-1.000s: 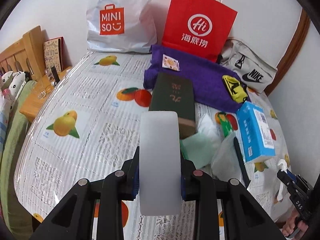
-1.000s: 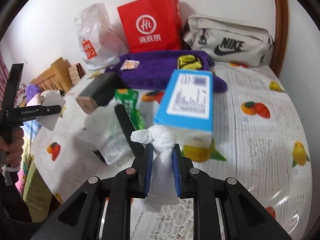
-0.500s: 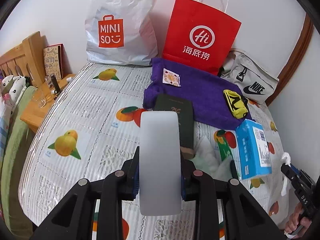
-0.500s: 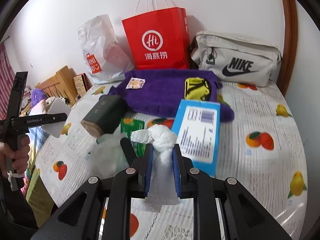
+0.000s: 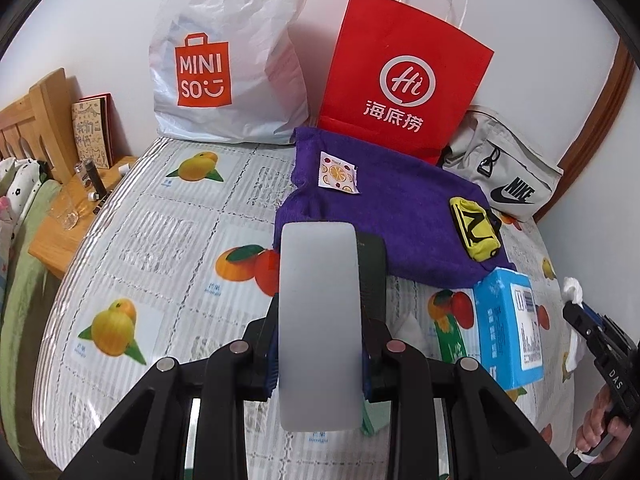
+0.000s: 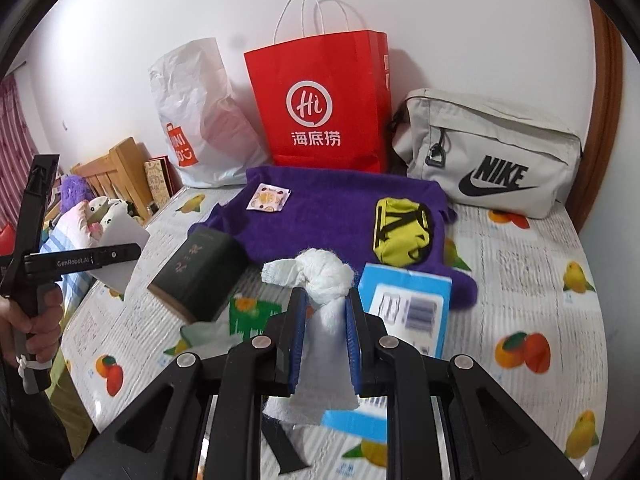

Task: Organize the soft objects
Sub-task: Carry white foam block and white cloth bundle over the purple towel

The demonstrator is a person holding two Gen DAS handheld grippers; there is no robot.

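Observation:
My left gripper point(image 5: 318, 336) is shut on a flat white pad-like object point(image 5: 318, 320) and holds it above the table; it also shows at the left of the right wrist view point(image 6: 120, 248). My right gripper point(image 6: 324, 332) is shut on a knotted white cloth point(image 6: 324, 276) held above the blue box point(image 6: 408, 308); it shows at the right edge of the left wrist view point(image 5: 572, 292). A purple towel point(image 6: 340, 216) lies at the back with a yellow pouch point(image 6: 402, 232) and a small sachet point(image 6: 268, 198) on it.
The fruit-print table point(image 5: 160, 232) also bears a dark green box point(image 6: 200, 276), a pale green cloth point(image 6: 200, 330) and a green packet point(image 5: 450, 340). A Miniso bag point(image 5: 228, 56), red paper bag point(image 5: 404, 80) and Nike bag point(image 6: 492, 152) stand against the wall. A wooden nightstand point(image 5: 52, 236) is at left.
Both grippers have risen and drawn back from the table with their objects still held; the boxes and towel look smaller and farther below.

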